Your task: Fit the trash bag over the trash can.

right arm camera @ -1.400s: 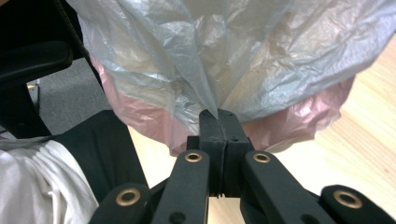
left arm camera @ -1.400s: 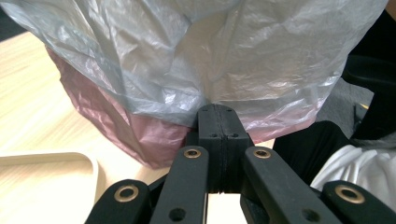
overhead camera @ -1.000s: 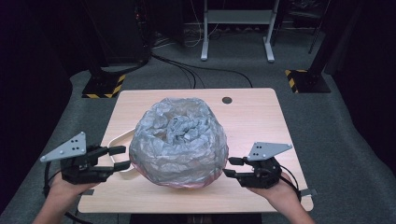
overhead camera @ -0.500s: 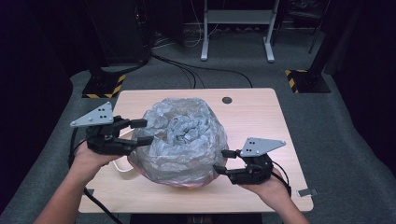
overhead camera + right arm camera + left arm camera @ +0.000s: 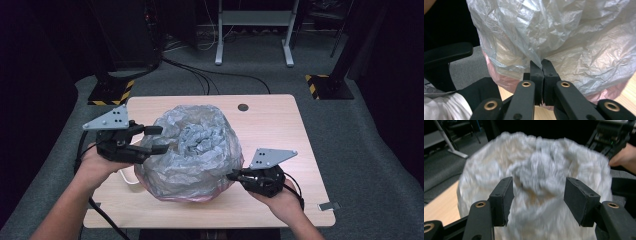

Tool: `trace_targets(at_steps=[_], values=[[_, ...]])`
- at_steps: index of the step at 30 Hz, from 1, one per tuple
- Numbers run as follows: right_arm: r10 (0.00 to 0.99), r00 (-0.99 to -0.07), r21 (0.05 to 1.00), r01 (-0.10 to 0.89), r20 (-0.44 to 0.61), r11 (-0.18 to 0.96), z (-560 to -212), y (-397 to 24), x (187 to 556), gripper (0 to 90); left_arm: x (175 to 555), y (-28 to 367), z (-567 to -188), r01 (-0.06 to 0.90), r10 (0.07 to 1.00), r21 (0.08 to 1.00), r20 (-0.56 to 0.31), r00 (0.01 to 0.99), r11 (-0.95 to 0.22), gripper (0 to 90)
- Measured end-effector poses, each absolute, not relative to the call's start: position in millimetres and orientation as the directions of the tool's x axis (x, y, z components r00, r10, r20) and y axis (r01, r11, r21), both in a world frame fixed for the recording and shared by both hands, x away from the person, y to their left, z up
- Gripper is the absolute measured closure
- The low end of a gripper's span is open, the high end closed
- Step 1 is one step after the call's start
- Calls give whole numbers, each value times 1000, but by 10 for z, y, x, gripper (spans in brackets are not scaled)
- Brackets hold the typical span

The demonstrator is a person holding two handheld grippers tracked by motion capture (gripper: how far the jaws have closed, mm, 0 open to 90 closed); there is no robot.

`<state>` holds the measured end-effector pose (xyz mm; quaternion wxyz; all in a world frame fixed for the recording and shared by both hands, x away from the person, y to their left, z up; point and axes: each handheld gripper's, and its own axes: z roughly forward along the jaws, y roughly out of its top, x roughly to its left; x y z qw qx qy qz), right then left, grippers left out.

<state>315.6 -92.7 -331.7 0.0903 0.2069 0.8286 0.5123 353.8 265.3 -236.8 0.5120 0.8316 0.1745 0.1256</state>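
High view has the crumpled grey plastic bag [image 5: 192, 147] bulging mid-table [image 5: 280, 120], contents hidden, a pinkish layer perhaps underneath, the right gripper [image 5: 234, 175] just clamped tight on a fold of film at its near edge, the left gripper [image 5: 159, 139] gaping beside its flank, gripping nothing.

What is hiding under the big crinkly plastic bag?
Under the grey plastic bag a pink rim peeks out along the bottom, sitting on the wooden table. What that pink thing is, and anything inside it, stays hidden because the crumpled plastic covers it.
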Motion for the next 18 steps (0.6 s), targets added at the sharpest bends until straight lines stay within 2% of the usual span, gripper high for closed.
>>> trace_targets(at_steps=[4, 10, 13, 18], values=[[439, -897, 883, 251, 58, 397, -3326, -938, 3166, 897, 3637, 2450, -2273, 159, 410, 886, 39, 911, -436, 383], [450, -892, 887, 246, 50, 390, -3326, -953, 3173, 897, 3717, 2148, -2136, 129, 350, 880, 45, 936, -456, 380], [455, -889, 890, 244, 47, 385, -3327, -968, 3175, 898, 3779, 1972, -2117, 130, 355, 865, 58, 933, -484, 380], [463, -885, 895, 241, 45, 375, -3336, -1006, 3175, 899, 3848, 1717, -2160, 108, 360, 817, 127, 924, -566, 398]])
